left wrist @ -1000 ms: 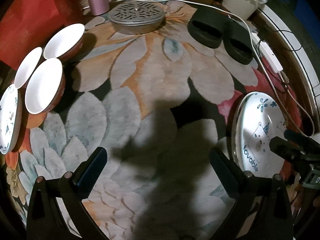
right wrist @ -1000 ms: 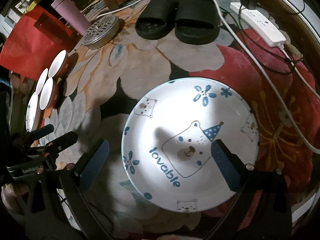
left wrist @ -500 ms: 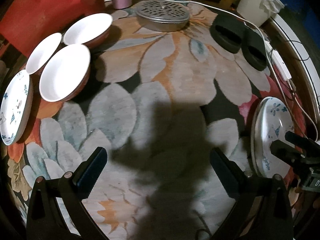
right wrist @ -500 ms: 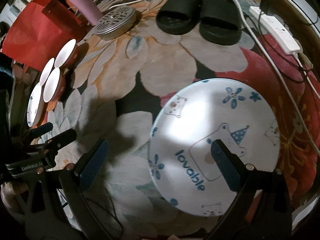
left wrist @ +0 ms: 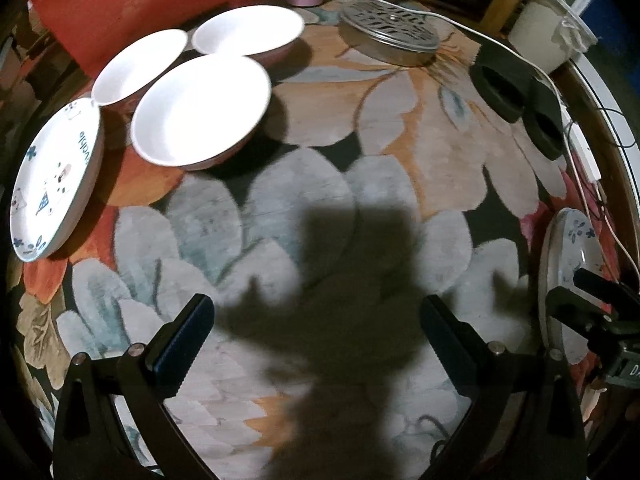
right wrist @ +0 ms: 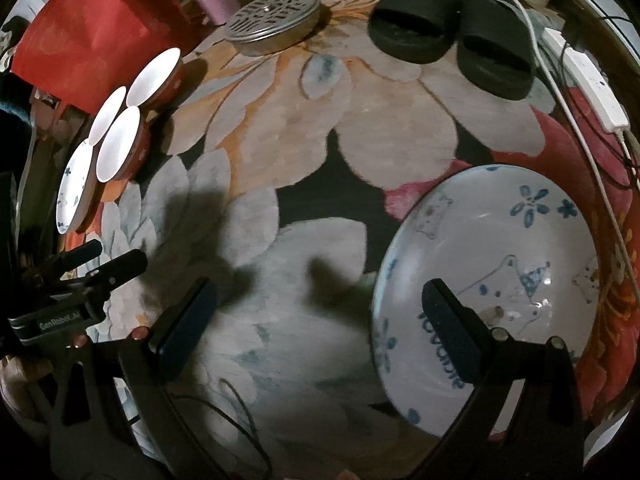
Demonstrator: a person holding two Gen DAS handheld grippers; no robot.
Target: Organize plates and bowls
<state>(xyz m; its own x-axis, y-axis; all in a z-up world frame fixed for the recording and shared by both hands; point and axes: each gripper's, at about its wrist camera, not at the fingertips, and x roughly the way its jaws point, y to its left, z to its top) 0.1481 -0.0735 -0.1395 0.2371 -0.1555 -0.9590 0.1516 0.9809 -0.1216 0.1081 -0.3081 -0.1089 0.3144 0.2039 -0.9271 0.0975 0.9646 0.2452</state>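
Bear plate [right wrist: 520,240] under right tool [right wrist: 320,324]

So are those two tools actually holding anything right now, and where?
Nothing is held. The left tool is open over bare rug. The right tool is open too, one finger over the bear plate's rim, not clamped.

Dim room, overexposed white bowls [left wrist: 202,110], hard shadows on rug [left wrist: 360,128], fisheye-bent dark edges
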